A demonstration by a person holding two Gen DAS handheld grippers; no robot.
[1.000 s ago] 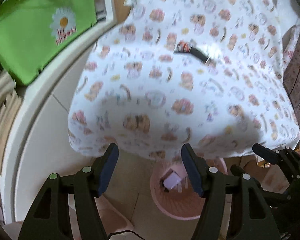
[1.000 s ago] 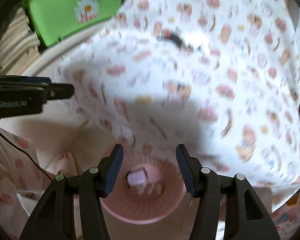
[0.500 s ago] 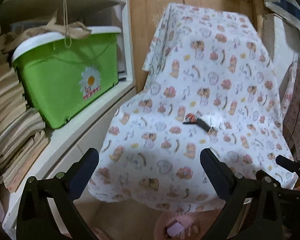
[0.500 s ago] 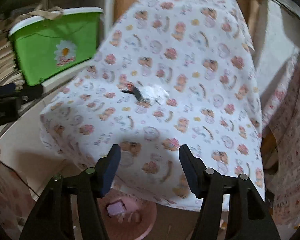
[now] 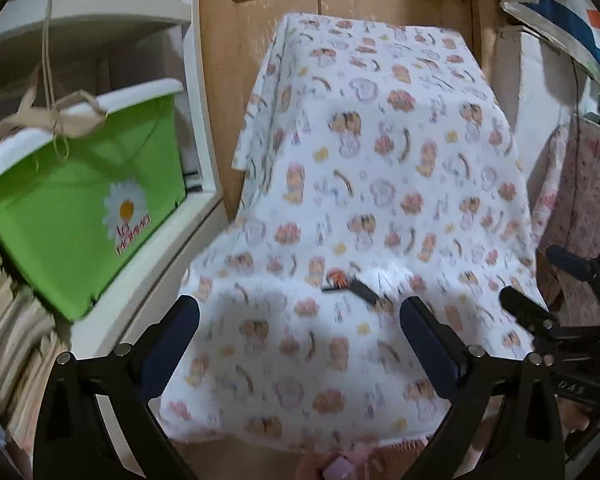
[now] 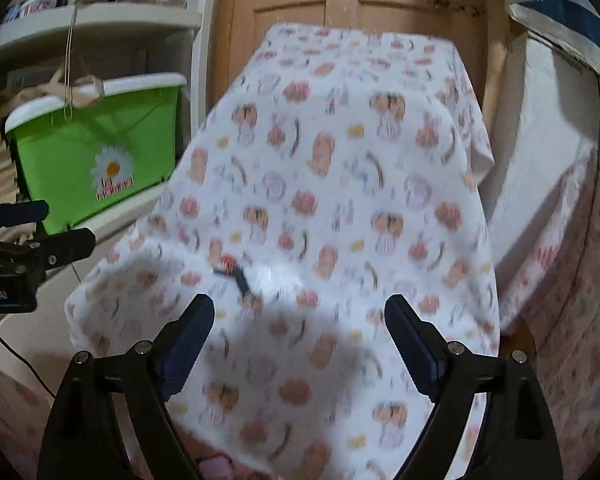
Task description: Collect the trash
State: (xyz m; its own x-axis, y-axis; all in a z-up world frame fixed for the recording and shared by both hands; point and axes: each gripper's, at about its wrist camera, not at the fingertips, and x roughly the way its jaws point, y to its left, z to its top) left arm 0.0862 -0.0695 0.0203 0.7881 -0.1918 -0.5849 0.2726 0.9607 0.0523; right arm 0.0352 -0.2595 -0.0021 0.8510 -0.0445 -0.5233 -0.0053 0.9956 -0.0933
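Observation:
A dark wrapper with a red-orange end [image 5: 350,286] lies with a crumpled clear piece [image 5: 384,280] on a table under a cartoon-print cloth [image 5: 380,184]. It also shows in the right wrist view [image 6: 236,272]. My left gripper [image 5: 300,340] is open and empty, just short of the wrapper. My right gripper [image 6: 300,340] is open and empty, also near and below it. A pink bin [image 5: 352,464] with a lilac scrap peeks out under the table's front edge; it shows too in the right wrist view [image 6: 220,466].
A green tub with a daisy sticker [image 5: 84,216] sits on a white shelf [image 5: 160,256] at the left. A wooden door [image 5: 340,0] stands behind the table. A floral cloth [image 5: 580,208] hangs at the right.
Both grippers have risen from over the pink bin and tilted up toward the tabletop. Both have opened wider. The bin has slid nearly out of view.

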